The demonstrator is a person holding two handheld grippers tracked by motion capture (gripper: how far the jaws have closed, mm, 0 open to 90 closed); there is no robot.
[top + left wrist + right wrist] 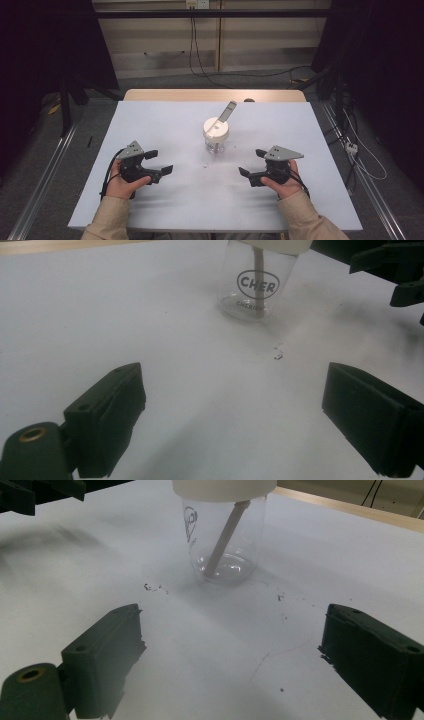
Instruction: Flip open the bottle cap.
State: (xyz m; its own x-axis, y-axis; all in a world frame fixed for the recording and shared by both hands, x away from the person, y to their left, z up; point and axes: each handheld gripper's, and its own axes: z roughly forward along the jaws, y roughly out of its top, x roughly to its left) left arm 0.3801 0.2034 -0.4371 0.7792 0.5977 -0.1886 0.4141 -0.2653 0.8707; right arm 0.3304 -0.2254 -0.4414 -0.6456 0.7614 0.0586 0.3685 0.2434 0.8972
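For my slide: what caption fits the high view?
Two open grippers flank a lidded clear jar holding a stick.

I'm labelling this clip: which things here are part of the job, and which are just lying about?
Part of the job:
- clear jar with white lid
- stick standing in the jar
- left gripper, open
- right gripper, open

Just lying about:
- dark crumbs on the white table
- floor cables behind

Worktop (165,125): rectangular, white sheet surface, bare wood edge along the far side. One clear jar (216,142) with a white lid (216,129) stands upright near the middle, slightly toward the far side, a flat stick (226,112) leaning out through the lid. A few dark specks (277,352) lie on the white surface just beside the jar's near side.
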